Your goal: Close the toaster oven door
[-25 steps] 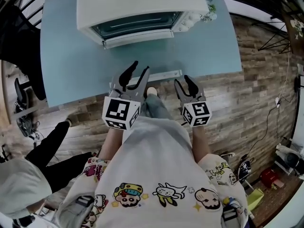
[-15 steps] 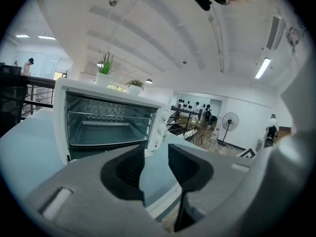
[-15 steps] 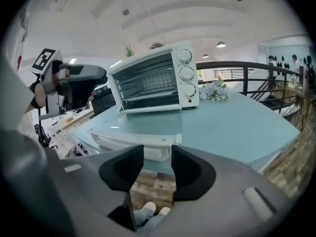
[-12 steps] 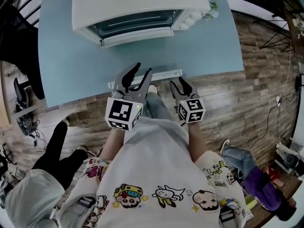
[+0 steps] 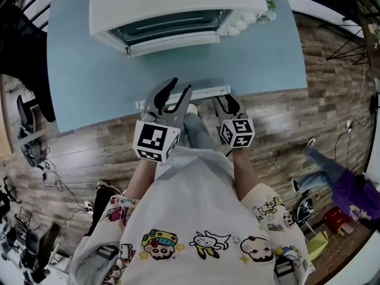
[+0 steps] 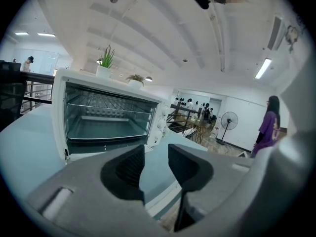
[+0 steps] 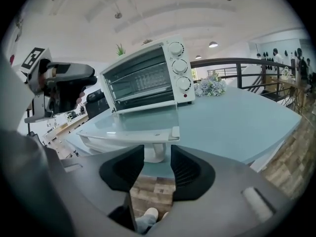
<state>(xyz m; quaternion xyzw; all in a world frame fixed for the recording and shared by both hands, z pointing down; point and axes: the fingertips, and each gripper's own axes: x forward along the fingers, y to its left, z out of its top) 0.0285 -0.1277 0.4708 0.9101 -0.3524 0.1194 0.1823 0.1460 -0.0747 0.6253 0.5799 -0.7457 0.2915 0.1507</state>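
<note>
The oven [image 5: 172,5] door [image 5: 178,70] lies open, flat over the table [image 5: 267,58], its handle [image 5: 202,92] just ahead of the left gripper [image 5: 178,86] and right gripper [image 5: 228,104] (both with jaws apart, empty), so I judge this the approach: next, catch the handle and swing it up.

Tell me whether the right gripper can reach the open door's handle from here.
Likely yes: the right gripper is open and empty, and the door handle lies just beyond its jaws, nothing between.
</note>
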